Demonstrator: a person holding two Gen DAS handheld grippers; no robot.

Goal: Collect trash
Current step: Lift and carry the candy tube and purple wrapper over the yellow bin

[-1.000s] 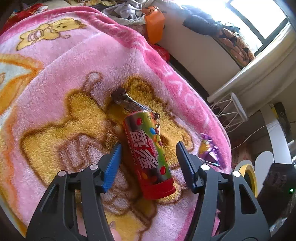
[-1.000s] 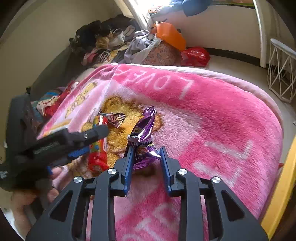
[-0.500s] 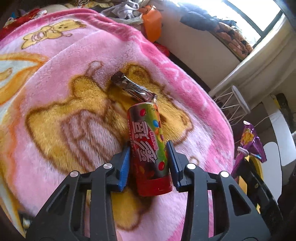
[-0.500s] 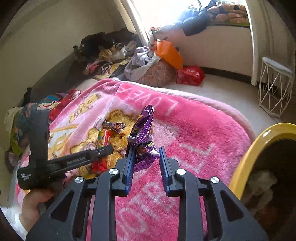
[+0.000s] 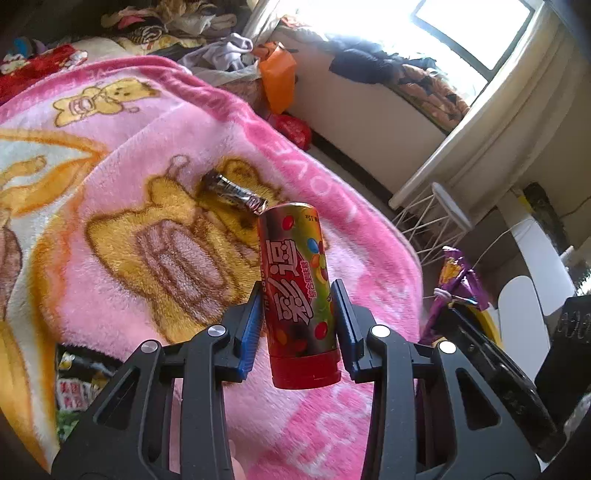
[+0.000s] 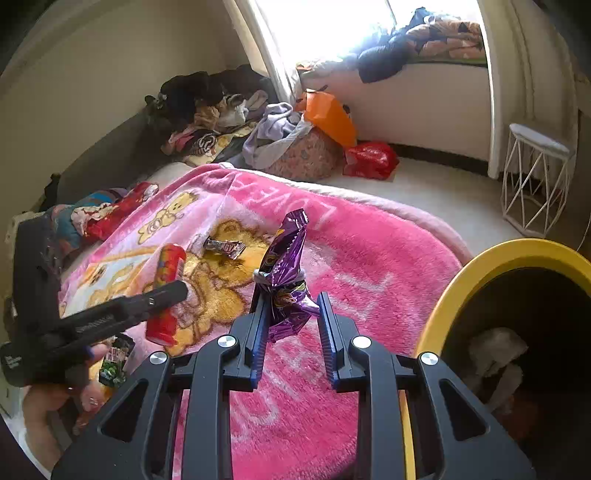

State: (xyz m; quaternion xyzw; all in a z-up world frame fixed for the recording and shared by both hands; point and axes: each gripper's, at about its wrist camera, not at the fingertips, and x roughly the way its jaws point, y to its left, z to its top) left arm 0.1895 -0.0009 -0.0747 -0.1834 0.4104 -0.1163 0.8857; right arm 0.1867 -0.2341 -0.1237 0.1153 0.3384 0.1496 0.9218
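- Right gripper (image 6: 291, 325) clamps purple snack bag (image 6: 284, 273) above pink blanket (image 6: 369, 258).
- Yellow-rimmed bin (image 6: 491, 254) stands right.
- Left gripper (image 6: 110, 317) holds candy tube (image 6: 168, 291).

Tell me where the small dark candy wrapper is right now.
The candy wrapper lies on the pink blanket, on its yellow bear print, just beyond the candy tube; in the right wrist view it sits left of the purple bag.

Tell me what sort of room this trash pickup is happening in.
Most likely a lived-in bedroom. A bed under a pink fleece blanket with cartoon bears fills the view, clothes are heaped at its far end, and a bright window with a deep sill stands behind. A yellow-rimmed bin waits beside the bed.
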